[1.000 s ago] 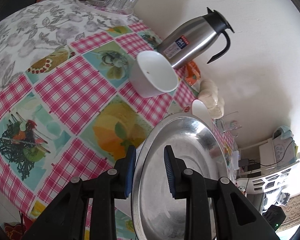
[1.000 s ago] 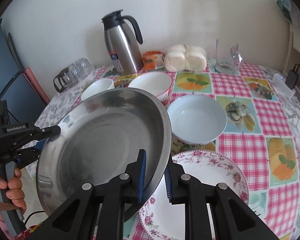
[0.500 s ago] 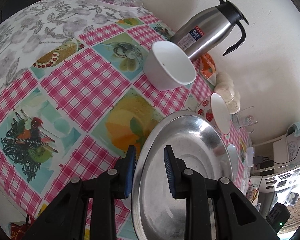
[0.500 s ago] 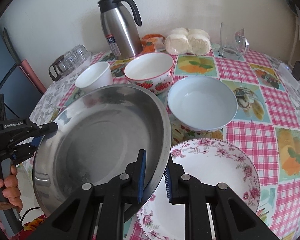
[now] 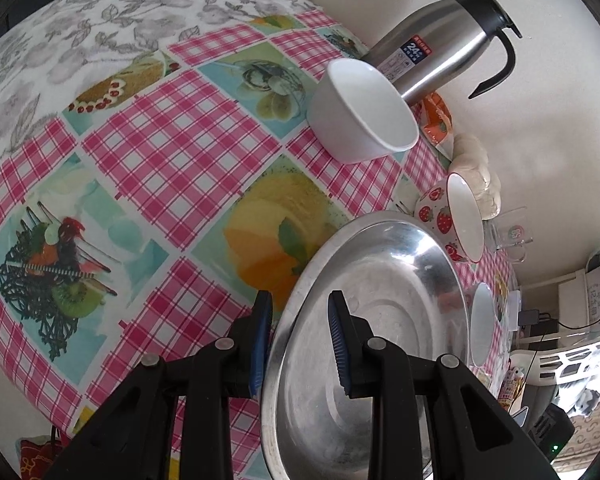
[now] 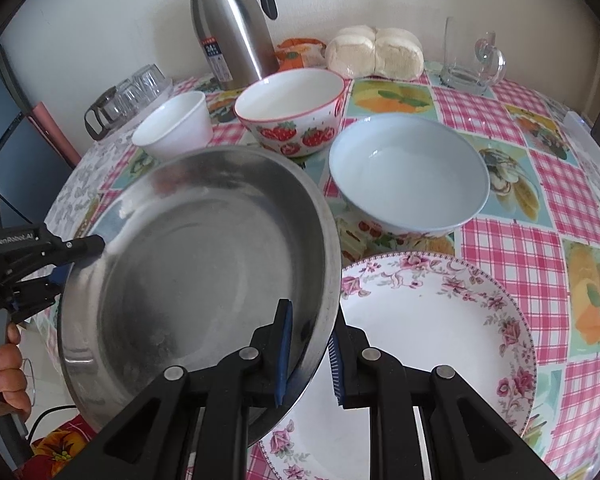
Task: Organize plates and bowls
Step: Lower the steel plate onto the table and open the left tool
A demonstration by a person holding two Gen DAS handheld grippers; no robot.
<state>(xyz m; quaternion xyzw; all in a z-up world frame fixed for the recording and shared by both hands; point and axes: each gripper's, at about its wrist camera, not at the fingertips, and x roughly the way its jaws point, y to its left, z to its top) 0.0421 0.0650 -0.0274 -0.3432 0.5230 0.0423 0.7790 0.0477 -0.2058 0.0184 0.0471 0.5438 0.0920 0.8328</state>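
Steel plate carried by two sides

My left hand-held gripper (image 5: 298, 344) and right hand-held gripper (image 6: 310, 354) each clamp opposite rims of the steel plate (image 6: 204, 272), so it stays balanced, tilted above the bench (image 5: 172, 160), partly over the floral plate (image 6: 432, 320).

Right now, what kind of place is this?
Most likely a home dining or kitchen table: a checked fruit-print tablecloth, a steel thermos jug against the wall, and bowls beside a floral plate.

The big pan (image 6: 196, 264) is shiny silver, one bowl (image 6: 408, 176) is pale blue, one bowl (image 6: 292, 112) is white with red strawberries, the plate (image 6: 440, 320) is white with pink flowers, and the desk (image 6: 540, 216) cloth has pink checks and fruit pictures.
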